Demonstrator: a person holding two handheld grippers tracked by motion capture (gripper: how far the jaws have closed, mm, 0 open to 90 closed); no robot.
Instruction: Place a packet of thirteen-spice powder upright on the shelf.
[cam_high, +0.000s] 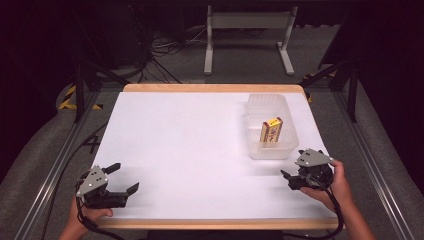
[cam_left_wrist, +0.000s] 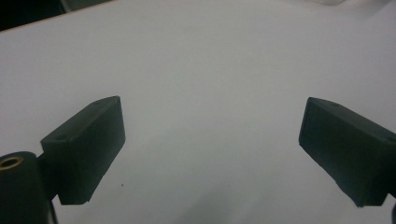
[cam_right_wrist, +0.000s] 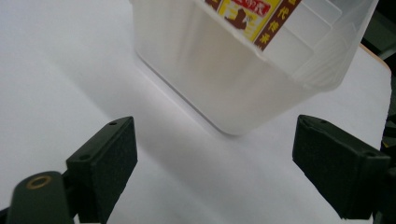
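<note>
A translucent plastic container stands at the right of the white table top. Inside it lies a yellow and red box. My right gripper hovers just in front of the container's near end, open, with nothing between its jaws. In the right gripper view the open jaws of my right gripper frame bare table just short of the container, with the box at the top. My left gripper rests at the near left corner, open and empty. In the left gripper view my left gripper faces bare white surface.
A wooden rim borders the table's far edge. Beyond it on the floor stand a grey metal frame and loose cables. Dark stand legs flank the table on both sides.
</note>
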